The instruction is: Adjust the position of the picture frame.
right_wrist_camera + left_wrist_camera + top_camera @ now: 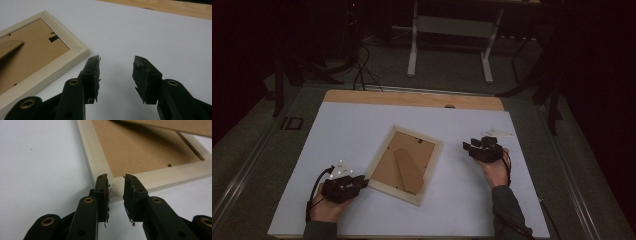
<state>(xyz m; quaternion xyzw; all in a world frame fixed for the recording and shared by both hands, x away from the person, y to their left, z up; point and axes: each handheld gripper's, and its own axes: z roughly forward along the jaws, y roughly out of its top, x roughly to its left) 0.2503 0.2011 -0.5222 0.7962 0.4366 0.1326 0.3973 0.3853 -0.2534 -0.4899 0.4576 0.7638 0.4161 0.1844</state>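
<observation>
Left hand-held gripper [116,195] hovering with jaws narrowly parted at the near corner of the pale wooden picture frame [100,162], lying face down mid-tabletop [362,125] with its brown fibreboard backing [140,147] up; pads seemingly not pressing the wood, though hard telling. Right hand-held gripper [116,77] standing wider apart, holding nothing, just beside the frame's far corner. Risking a shallow corner pinch slipping off, skidding the frame across the white sheet or snagging the raised stand flap [408,170].

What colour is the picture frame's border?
Pale cream wood around a brown backing board; the picture frame shows it best in the right gripper view.
</observation>
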